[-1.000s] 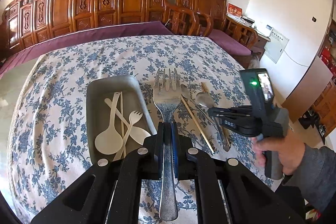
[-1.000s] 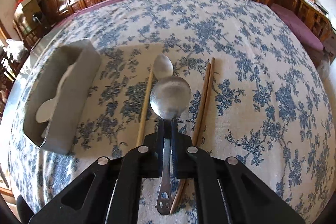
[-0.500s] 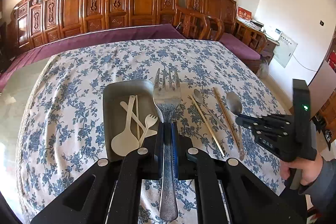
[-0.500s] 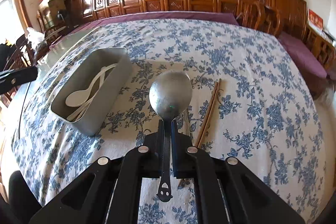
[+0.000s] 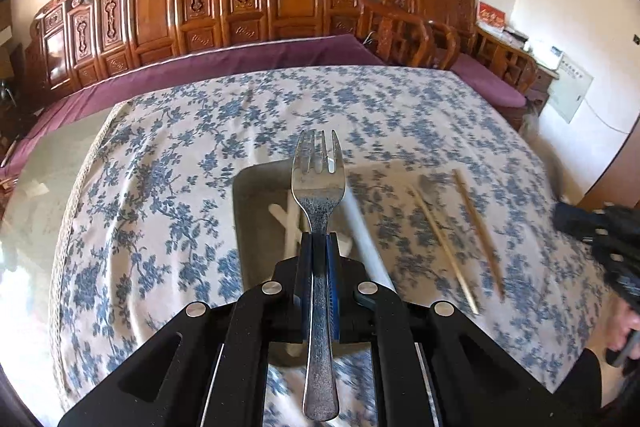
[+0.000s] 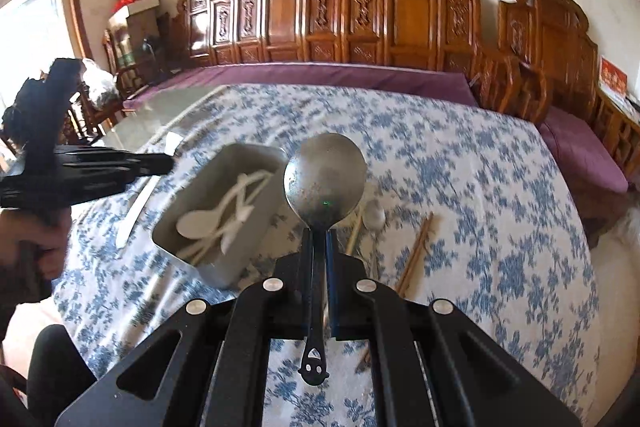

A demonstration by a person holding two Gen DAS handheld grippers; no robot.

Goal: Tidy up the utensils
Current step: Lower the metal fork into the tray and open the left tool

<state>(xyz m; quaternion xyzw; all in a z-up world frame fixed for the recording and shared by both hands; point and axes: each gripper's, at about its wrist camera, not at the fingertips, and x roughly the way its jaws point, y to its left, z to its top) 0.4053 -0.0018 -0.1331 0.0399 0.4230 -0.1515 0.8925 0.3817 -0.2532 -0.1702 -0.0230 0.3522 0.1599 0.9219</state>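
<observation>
On the flowery tablecloth (image 5: pixel 168 163) sits one gray tray (image 6: pixel 224 259) holding white plastic utensils (image 6: pixel 224 215). Right of the tray lie two chopsticks (image 5: pixel 478 231). Above the tray, the left gripper (image 5: pixel 320 259) squeezes one fork (image 5: pixel 318 179); the right gripper (image 6: pixel 319 255) squeezes one big spoon (image 6: pixel 325 181).
</observation>
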